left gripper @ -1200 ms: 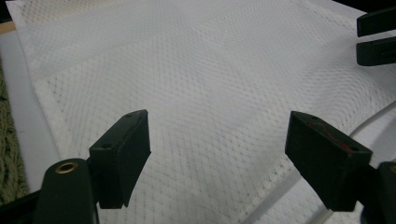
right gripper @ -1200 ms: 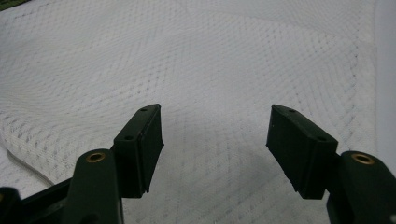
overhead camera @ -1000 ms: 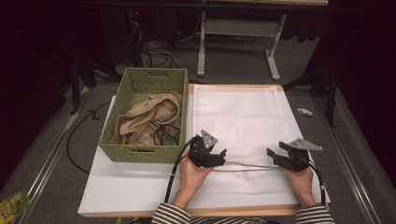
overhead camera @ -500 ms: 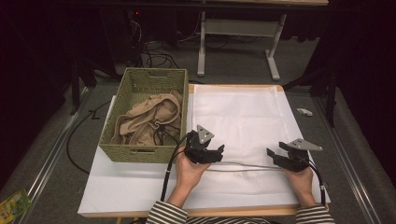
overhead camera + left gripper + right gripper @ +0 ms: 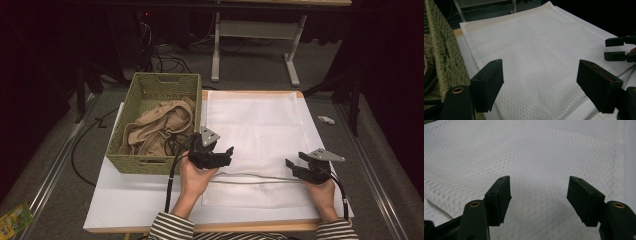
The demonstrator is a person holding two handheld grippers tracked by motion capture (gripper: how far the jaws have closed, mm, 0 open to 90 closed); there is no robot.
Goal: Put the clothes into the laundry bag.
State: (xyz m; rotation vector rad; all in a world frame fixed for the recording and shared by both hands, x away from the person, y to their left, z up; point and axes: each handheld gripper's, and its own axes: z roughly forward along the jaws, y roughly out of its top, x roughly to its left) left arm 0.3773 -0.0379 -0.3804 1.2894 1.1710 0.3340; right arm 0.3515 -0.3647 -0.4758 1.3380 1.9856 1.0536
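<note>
White counter, dim room: white mesh laundry bag spread flat beside wicker basket of beige clothes; left gripper and right gripper above bag's near edge, fingers wide, empty.

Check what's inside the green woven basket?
The green woven basket holds a crumpled beige cloth, piled toward the near right side, with a dark cord lying across it. Some bare basket floor shows at the far end. Anything beneath the cloth is covered.

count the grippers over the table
2: the left gripper beside the basket, the right gripper above the white mesh cloth's right side.
</note>
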